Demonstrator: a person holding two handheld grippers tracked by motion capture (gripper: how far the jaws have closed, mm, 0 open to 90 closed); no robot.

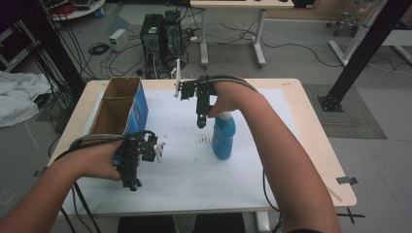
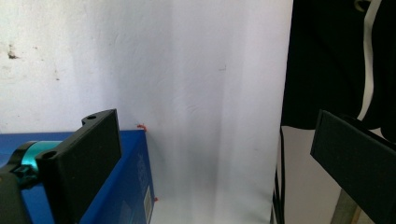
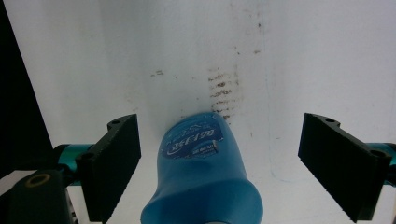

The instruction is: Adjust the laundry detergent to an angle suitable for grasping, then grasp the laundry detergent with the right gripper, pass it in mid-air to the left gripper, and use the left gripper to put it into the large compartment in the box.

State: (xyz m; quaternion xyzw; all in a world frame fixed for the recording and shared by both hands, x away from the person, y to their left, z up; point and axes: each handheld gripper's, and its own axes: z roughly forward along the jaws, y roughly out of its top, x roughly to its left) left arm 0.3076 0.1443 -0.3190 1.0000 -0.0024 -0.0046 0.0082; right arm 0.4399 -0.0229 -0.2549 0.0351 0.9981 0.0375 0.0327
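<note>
Blue bottle point(image 3: 201, 172) stands between the right gripper point(image 3: 219, 168)'s wide-open jaws (left gripper point(image 2: 210, 168) likewise agape, empty).

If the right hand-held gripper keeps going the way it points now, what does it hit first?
Most likely the blue bottle: it stands between the open jaws of the right hand-held gripper, untouched. Beyond it lies the white table cover.

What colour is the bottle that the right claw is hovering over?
The bottle is bright blue, with a darker blue label bearing white lettering. It shows best in the right gripper view.
</note>
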